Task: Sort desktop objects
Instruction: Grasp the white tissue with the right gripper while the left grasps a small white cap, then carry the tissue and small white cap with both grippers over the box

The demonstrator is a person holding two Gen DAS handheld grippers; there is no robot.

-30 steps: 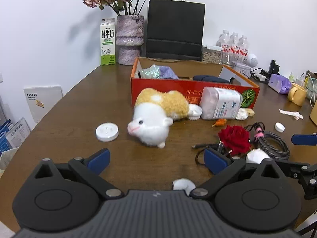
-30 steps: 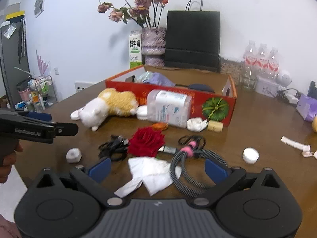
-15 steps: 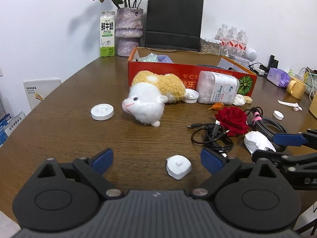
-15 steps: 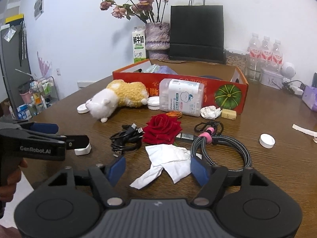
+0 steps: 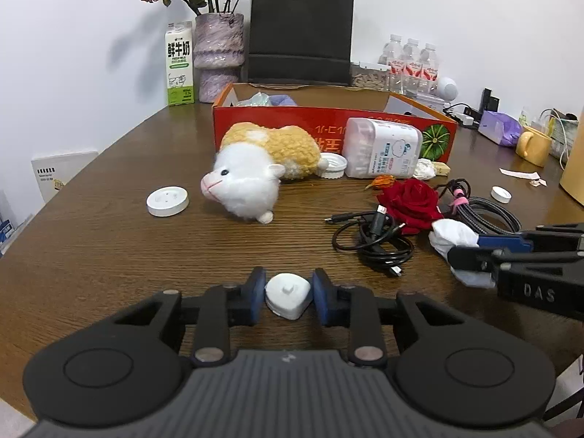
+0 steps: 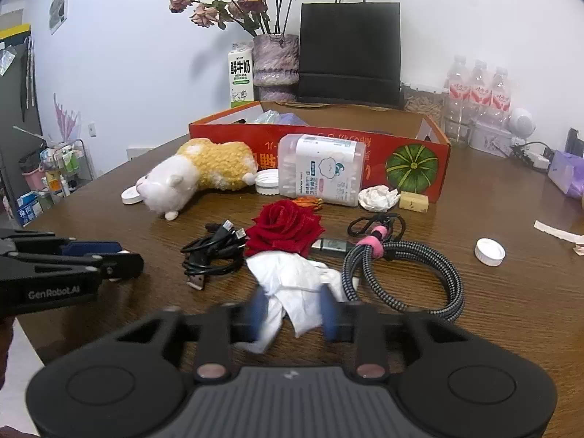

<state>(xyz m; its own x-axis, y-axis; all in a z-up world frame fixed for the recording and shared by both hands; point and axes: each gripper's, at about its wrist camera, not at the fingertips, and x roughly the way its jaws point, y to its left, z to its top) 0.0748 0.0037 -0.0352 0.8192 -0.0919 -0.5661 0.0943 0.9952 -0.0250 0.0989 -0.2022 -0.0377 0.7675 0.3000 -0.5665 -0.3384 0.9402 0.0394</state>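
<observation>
Left gripper (image 5: 287, 295) low at 6 o'clock in its own view, jaws just closed in, blue pads (image 5: 257, 294) touching both sides of a small white rounded-triangle plug (image 5: 287, 295) that sits on the brown table (image 5: 109, 241): clenched on the plug. Right gripper (image 6: 294, 310) also just closed in, pads blurred, squeezing a crumpled white tissue (image 6: 292, 281) between them; part of the tissue trails on the table (the same gripper shows at 3 o'clock in the left view, pinching the tissue).

Around the tissue: red rose (image 6: 285, 228) at 12 o'clock, touching it; black cable (image 6: 213, 252) at 10 o'clock; braided cable (image 6: 405, 277) with a pink tie at 3 o'clock. Further back, a plush toy (image 5: 261, 168) lies on its side against an open red box (image 5: 328, 124), a clear cotton-swab tub (image 5: 381, 151) on its side to the right, a white lid (image 5: 330, 166) between the 2. White round disc (image 5: 167, 200) at 9 o'clock of the toy, apart. Small white cap (image 6: 490, 251) alone at 3 o'clock. Milk carton (image 5: 179, 64), vase (image 5: 218, 56), black bag (image 5: 301, 34) and 3 water bottles (image 5: 410, 58) along the wall.
</observation>
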